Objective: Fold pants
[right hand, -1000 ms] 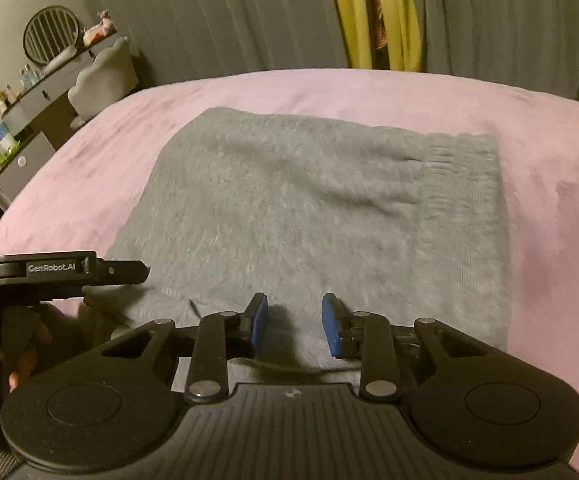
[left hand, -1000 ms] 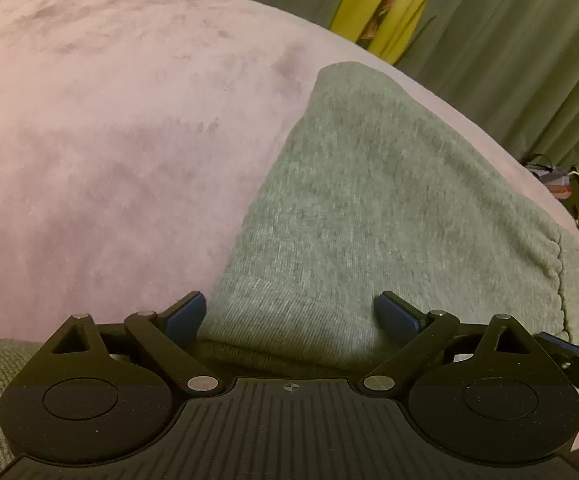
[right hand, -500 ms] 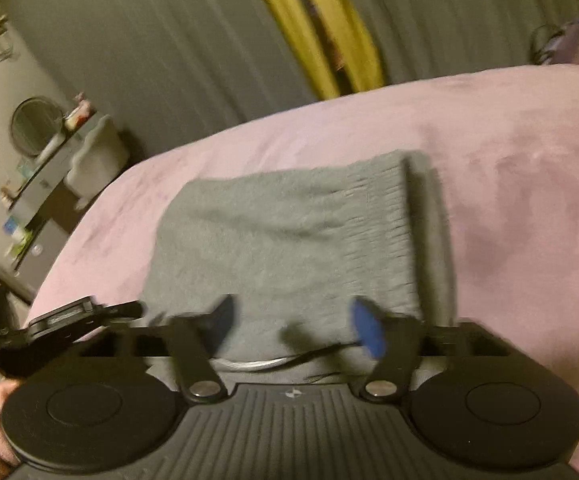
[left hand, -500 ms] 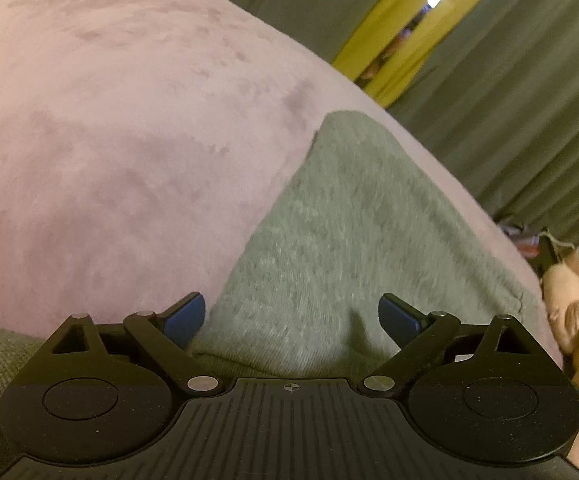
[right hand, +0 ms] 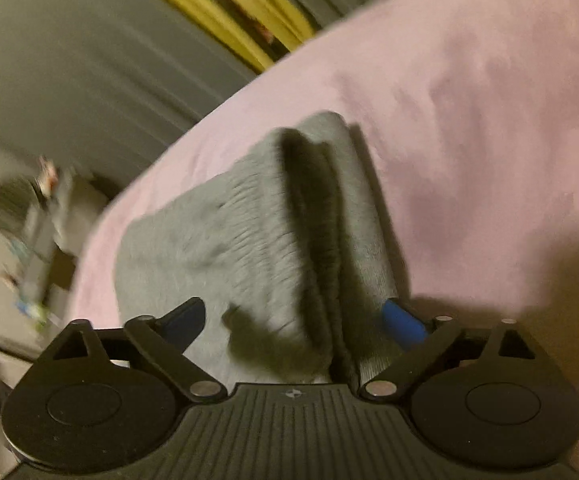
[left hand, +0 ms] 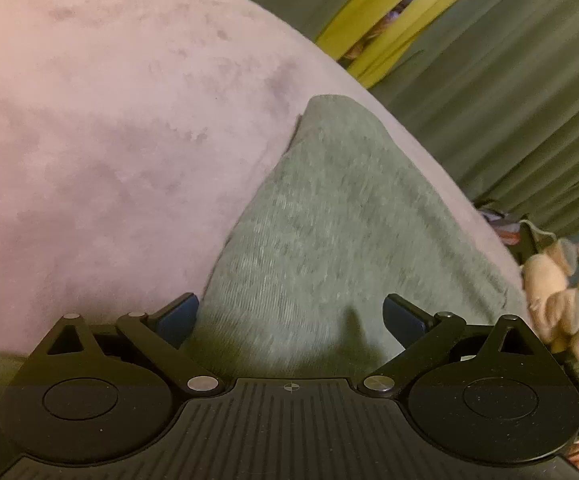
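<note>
We are working over a wide pink bedspread [left hand: 121, 152] that fills most of both wrist views, with grey-green curtains [left hand: 509, 100] and a yellow strip behind it. On that bedspread lie the grey pants [left hand: 329, 232], already gathered into a compact, roughly rectangular bundle rather than spread at full length. In the right wrist view we see layered edges stacked along one side of the bundle, with a dark seam or gap running between them, which suggests several thicknesses of cloth lying one on another; the view is blurred, so we cannot count the layers.

We judge the folding to be well advanced: the legs appear brought together and doubled over. What is left, as far as we can tell, is at most a last fold or some tidying of the edges.

Our left gripper [left hand: 291, 316] sits just over the near edge of the pants with its blue pads spread wide apart, clasping nothing. Our right gripper [right hand: 293, 320] is likewise spread wide, its pads either side of the layered edge, and we see no cloth pinched between them.

Off the far side of the bed a pale plush toy [left hand: 557, 292] lies by the curtains.
</note>
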